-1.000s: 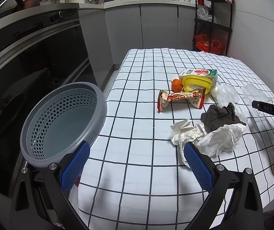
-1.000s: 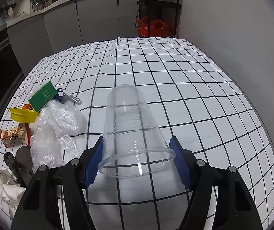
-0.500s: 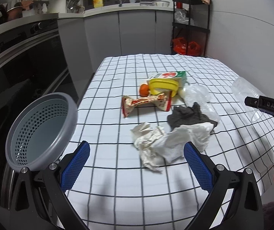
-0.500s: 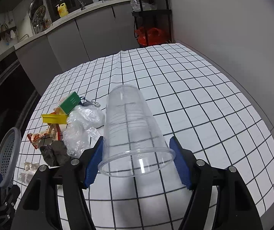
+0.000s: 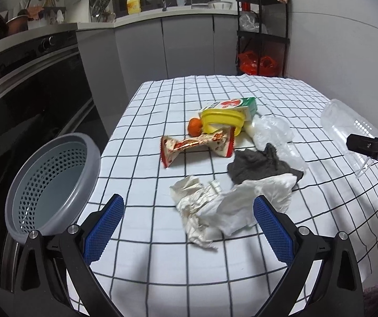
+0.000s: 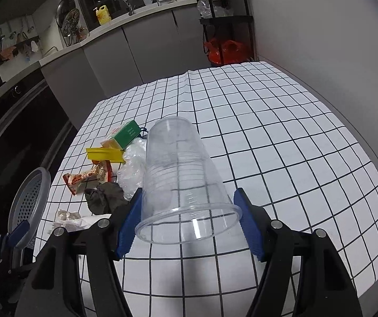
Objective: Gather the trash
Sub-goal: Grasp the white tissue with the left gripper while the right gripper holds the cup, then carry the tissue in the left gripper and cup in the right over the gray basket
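My right gripper (image 6: 189, 222) is shut on a clear plastic cup (image 6: 181, 177) and holds it above the checked tablecloth; the cup also shows in the left wrist view (image 5: 347, 129). My left gripper (image 5: 187, 227) is open and empty, just in front of crumpled white paper (image 5: 223, 206). Behind the paper lie a dark grey rag (image 5: 260, 166), a clear plastic bag (image 5: 270, 132), a red-and-white wrapper (image 5: 197, 145), an orange (image 5: 194, 126), a yellow plastic piece (image 5: 222, 120) and a juice carton (image 5: 231, 105). A grey perforated basket (image 5: 54, 182) hangs at the table's left edge.
The table with the checked cloth (image 6: 281, 132) stands against a white wall on the right. A dark oven front (image 5: 30, 92) is on the left. A black rack with red bags (image 5: 260, 63) stands behind the table. Kitchen counters run along the back.
The right gripper has lifted the cup higher off the table. The left gripper has drawn back and swung right, so the trash pile sits nearer its middle and the basket further left.
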### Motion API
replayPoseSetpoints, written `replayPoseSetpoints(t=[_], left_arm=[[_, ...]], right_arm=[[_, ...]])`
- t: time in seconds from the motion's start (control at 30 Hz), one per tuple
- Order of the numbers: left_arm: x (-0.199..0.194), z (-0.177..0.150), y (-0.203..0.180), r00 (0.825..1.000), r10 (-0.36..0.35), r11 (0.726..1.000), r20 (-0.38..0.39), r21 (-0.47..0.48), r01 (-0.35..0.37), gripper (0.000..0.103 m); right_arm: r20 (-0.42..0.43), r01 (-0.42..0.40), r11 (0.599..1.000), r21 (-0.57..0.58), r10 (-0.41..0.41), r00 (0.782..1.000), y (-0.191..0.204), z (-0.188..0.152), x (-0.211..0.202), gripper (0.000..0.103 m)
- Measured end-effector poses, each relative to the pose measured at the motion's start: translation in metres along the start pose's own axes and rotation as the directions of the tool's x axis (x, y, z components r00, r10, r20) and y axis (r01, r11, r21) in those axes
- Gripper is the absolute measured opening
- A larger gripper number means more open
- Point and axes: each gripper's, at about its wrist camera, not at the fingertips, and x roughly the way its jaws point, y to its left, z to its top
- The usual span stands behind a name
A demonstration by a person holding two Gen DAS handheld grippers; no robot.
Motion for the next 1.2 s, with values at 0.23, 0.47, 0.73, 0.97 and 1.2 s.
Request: replayPoseSetpoints(t=[0.23, 0.47, 0.73, 0.97, 1.2], left_arm=[[0.002, 0.003, -0.029, 1.0, -0.014, 0.998, 0.027, 0.059, 0.012, 0.094], [0.017, 0.004, -0.056, 1.0, -0.015, 0.995, 0.0, 0.102, 0.015, 0.069], [0.023, 0.0, -0.061, 0.998, -0.051, 0.993, -0.043, 0.106, 0.055, 0.005], [-0.003, 0.011, -0.043, 0.995, -0.099, 0.993, 0.0, 0.071, 0.099, 0.004], [-0.04, 0.037, 0.009, 0.995, -0.069, 0.997, 0.073, -0.014, 0.07, 0.004]], right_arm=[[-0.004, -0.015, 1.0, 0.008, 0.015, 1.0, -0.002, 0.001, 0.0, 0.066], [-0.002, -0.031, 1.0, 0.003, 0.031, 1.0, 0.0, 0.002, -0.001, 0.066], [-0.005, -0.033, 0.999, 0.009, 0.033, 0.999, -0.001, 0.002, -0.001, 0.066], [0.003, -0.041, 0.999, 0.005, 0.041, 0.999, 0.003, 0.003, -0.003, 0.066], [0.039, -0.08, 0.997, 0.002, 0.08, 0.996, 0.021, 0.011, -0.011, 0.066]])
